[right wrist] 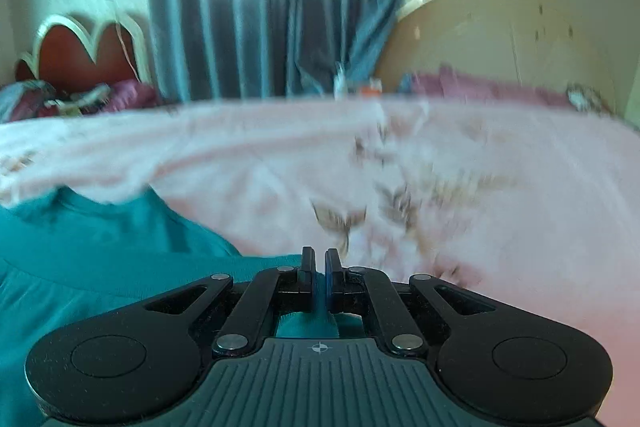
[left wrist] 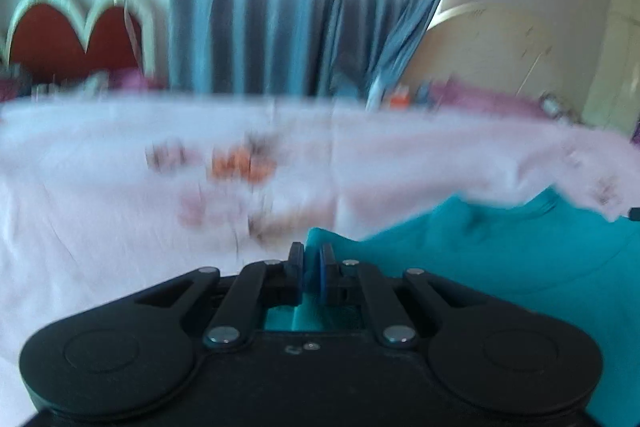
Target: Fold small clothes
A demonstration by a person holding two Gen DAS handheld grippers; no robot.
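Note:
A teal garment (left wrist: 500, 259) lies spread on a pale pink printed bedsheet (left wrist: 100, 227). In the left wrist view my left gripper (left wrist: 311, 251) is shut on a corner of the garment, and teal cloth rises in a peak between the pads and shows under the fingers. In the right wrist view the same teal garment (right wrist: 88, 259) fills the lower left on the bedsheet (right wrist: 500, 163). My right gripper (right wrist: 320, 255) is shut on the garment's right edge, with teal fabric visible between and beneath its fingers. Both views are blurred.
A blue-grey curtain (left wrist: 280, 7) hangs behind the bed. A red headboard with a white scalloped rim (left wrist: 60, 39) stands at far left and a cream wardrobe (right wrist: 500, 39) at far right. Purple bedding and several small items (right wrist: 480, 87) line the far edge.

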